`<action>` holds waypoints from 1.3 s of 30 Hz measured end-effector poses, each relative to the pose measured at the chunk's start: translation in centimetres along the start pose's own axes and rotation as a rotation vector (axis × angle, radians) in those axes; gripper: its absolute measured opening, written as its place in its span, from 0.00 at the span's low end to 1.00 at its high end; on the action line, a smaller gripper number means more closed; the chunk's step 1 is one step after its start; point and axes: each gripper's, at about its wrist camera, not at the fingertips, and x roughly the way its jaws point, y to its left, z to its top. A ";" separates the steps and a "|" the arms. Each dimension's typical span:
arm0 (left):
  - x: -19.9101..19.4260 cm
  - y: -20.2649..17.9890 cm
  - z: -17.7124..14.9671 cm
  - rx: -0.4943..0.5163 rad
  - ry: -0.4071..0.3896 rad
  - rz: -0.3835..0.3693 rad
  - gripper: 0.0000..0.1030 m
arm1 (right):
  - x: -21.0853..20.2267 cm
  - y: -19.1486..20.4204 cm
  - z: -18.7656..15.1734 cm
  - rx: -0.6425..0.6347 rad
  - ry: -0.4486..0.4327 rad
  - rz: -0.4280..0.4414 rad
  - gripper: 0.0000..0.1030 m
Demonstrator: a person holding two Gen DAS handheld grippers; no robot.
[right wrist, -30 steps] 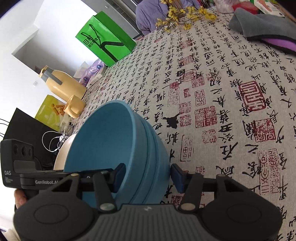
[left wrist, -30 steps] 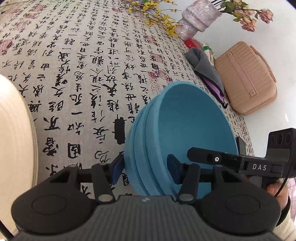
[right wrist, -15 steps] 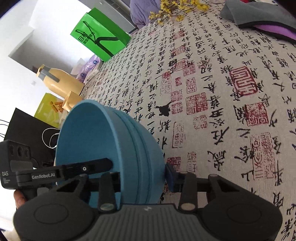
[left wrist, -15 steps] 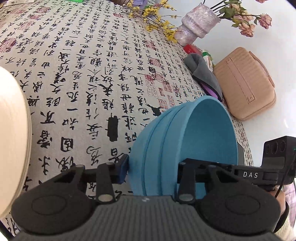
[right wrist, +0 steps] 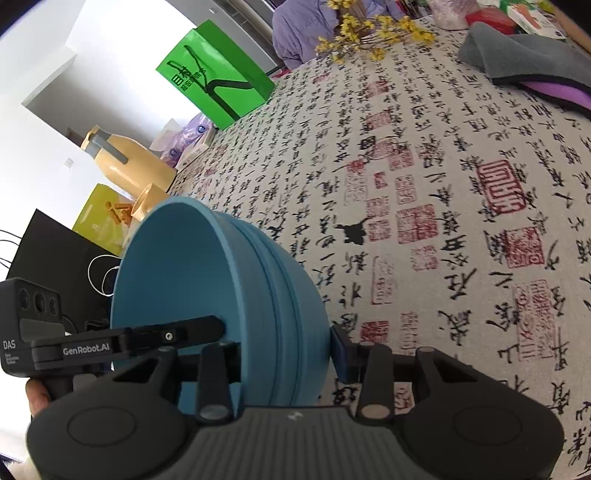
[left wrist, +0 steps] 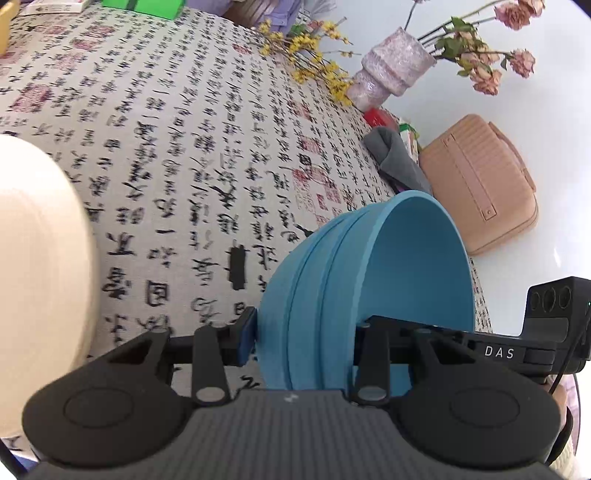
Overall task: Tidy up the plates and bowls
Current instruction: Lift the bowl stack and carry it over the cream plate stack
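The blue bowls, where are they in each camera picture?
Left wrist view: blue bowls, stacked, low and right of centre, wall pinched in the left claw.
Right wrist view: blue bowls, low and left of centre, pinched in the right claw.
Shared landmark: grey cloth on the tablecloth.

Calligraphy-print tablecloth (left wrist: 177, 155) under grey cloth (right wrist: 517, 55), cream plate (left wrist: 37, 280), yellow sprigs (right wrist: 369, 33).

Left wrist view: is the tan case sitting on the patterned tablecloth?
No, the tan case sits beyond the tablecloth edge, on the white surface.
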 end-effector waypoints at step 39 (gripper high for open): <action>-14.5 20.5 2.3 -0.314 -0.131 0.094 0.47 | 18.5 19.7 3.3 -0.126 0.310 0.108 0.39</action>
